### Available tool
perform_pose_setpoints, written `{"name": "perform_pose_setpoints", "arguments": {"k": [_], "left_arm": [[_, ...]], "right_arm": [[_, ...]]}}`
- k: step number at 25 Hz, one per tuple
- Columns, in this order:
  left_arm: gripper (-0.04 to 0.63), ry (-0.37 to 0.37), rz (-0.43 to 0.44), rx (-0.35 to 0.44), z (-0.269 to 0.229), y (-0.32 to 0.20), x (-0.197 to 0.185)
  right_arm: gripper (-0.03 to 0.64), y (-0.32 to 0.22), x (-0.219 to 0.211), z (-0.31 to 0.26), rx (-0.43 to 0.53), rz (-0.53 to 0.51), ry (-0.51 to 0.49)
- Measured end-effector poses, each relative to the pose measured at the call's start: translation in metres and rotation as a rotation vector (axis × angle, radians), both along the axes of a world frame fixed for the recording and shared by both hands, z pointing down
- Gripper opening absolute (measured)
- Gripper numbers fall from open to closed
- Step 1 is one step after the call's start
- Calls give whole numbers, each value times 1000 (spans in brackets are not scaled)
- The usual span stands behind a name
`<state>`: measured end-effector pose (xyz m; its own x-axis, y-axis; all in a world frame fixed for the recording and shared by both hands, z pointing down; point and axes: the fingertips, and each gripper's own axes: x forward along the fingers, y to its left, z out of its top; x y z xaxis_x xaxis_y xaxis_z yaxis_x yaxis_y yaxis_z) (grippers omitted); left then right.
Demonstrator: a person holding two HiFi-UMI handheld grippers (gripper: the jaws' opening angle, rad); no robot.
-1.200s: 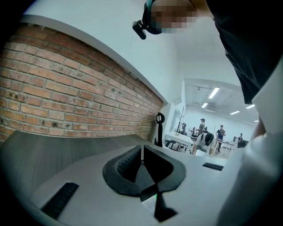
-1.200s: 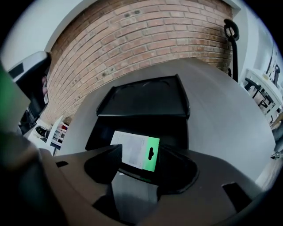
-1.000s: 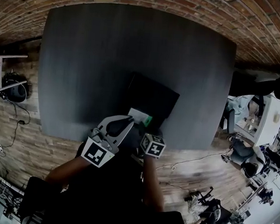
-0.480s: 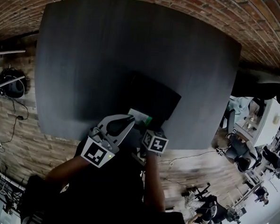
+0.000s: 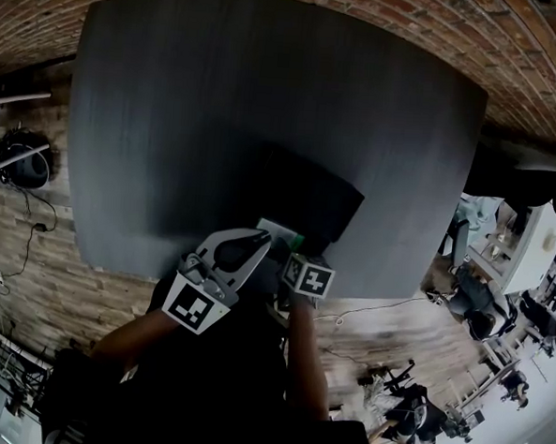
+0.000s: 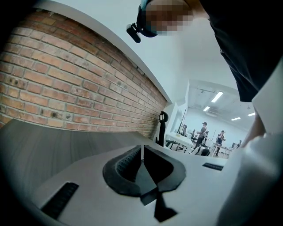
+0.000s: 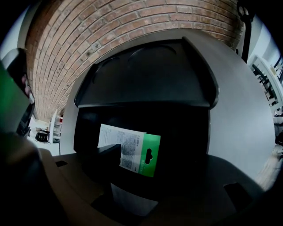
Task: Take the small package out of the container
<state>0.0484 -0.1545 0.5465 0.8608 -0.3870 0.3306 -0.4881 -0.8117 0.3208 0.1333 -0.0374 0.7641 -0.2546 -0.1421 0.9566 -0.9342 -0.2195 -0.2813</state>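
Observation:
A small flat package point(image 7: 131, 149), white with a green hang-tab end, lies inside a black container point(image 7: 190, 132) whose lid point(image 7: 150, 75) lies open behind it. My right gripper point(image 7: 146, 165) hovers low over the container's near side, open, with its left finger point(image 7: 105, 158) just in front of the package's white end. In the head view the package point(image 5: 283, 234) shows at the container's point(image 5: 308, 195) near edge, with the right gripper point(image 5: 293, 250) over it. My left gripper point(image 6: 141, 152) is shut on nothing and points away toward the brick wall.
The container stands on a dark grey table point(image 5: 191, 108) near its front edge. A brick wall point(image 6: 66, 88) runs behind the table. Chairs, desks and several people fill the room at the right point(image 5: 499, 296).
Almost nothing: the head view has shifted slightly, and both grippers stay by the container's near edge with the package lying where it was.

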Motion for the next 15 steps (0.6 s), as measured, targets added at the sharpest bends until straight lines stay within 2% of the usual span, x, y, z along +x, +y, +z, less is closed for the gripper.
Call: {"name": "perform_pose_setpoints", "arguments": {"k": [10, 15], "left_arm": [[46, 8, -19, -2, 4, -6, -5], [46, -10, -22, 3, 5, -7, -7]], "right_arm": [[276, -2, -5, 2, 14, 9, -49], [238, -4, -1, -4, 52, -1, -38]]}}
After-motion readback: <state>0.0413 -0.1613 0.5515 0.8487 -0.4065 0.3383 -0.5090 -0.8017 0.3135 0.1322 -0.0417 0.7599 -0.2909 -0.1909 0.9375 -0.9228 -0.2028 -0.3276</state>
